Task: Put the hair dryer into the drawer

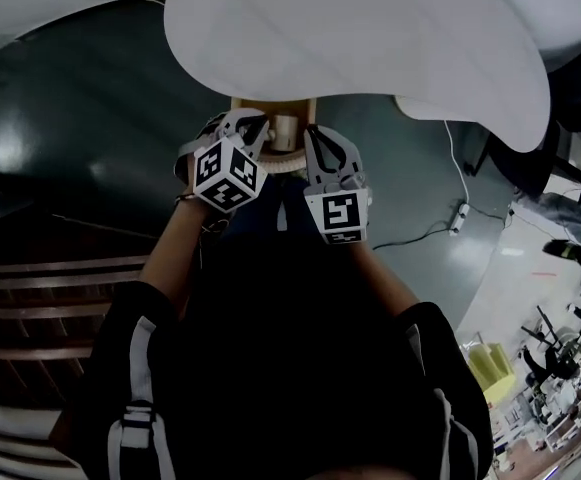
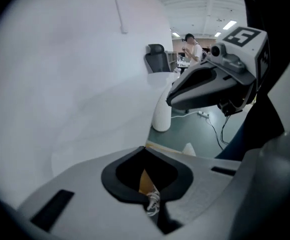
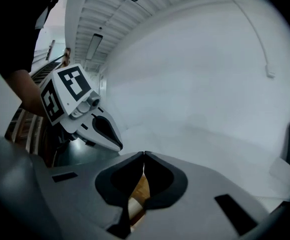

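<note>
No hair dryer or drawer shows clearly in any view. In the head view both grippers hang close in front of the person's body, just below the rim of a white table [image 1: 370,38]. My left gripper [image 1: 253,120] and right gripper [image 1: 312,130] point side by side at a light wooden piece [image 1: 275,118] under the table. In the left gripper view the left gripper [image 2: 145,149] is shut, tips touching, with nothing clamped. The right gripper [image 3: 144,153] is likewise shut and empty. Only wood [image 3: 141,186] shows through the gaps behind the tips.
The white table top [image 2: 75,84] fills most of both gripper views. A white pedestal [image 2: 160,116] stands on the dark green floor. A power strip with cable [image 1: 458,213] lies at the right. Wooden slats [image 1: 60,288] run at the left. A person stands far off.
</note>
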A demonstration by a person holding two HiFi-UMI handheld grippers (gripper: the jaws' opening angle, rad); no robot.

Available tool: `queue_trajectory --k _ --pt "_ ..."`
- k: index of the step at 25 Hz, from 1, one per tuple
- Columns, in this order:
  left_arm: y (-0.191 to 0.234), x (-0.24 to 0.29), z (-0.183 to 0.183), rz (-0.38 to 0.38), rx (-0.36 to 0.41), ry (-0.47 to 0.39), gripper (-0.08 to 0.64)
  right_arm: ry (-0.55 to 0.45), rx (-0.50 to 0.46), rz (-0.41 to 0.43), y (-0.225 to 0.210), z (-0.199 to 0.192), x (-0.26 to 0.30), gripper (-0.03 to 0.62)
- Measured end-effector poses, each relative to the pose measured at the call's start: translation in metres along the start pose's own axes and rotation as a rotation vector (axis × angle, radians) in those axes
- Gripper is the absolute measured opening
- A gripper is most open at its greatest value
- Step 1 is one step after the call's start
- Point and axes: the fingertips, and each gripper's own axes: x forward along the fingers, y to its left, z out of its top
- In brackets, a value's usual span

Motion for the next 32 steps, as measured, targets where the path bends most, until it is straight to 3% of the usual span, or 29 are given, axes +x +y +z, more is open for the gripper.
queue_trajectory --k 10,18,24,32 --pt "0.039 -0.095 0.074 0.269 -0.206 -0.302 0.008 -0.153 0.017 -0.108 -0.036 0.093 -0.036 0.025" --pt "0.073 -0.184 0.126 0.475 -0.308 -0.589 0.008 -0.31 0.014 -0.201 -0.058 0.172 -0.071 0.025" --pt "0.077 -0.227 0.141 0.529 -0.352 -0.71 0.008 -0.382 0.041 -0.192 -0.052 0.206 -0.086 0.025" --pt "0.078 -0.229 0.141 0.534 -0.337 -0.724 0.008 -0.379 0.018 -0.186 -0.042 0.21 -0.084 0.025"
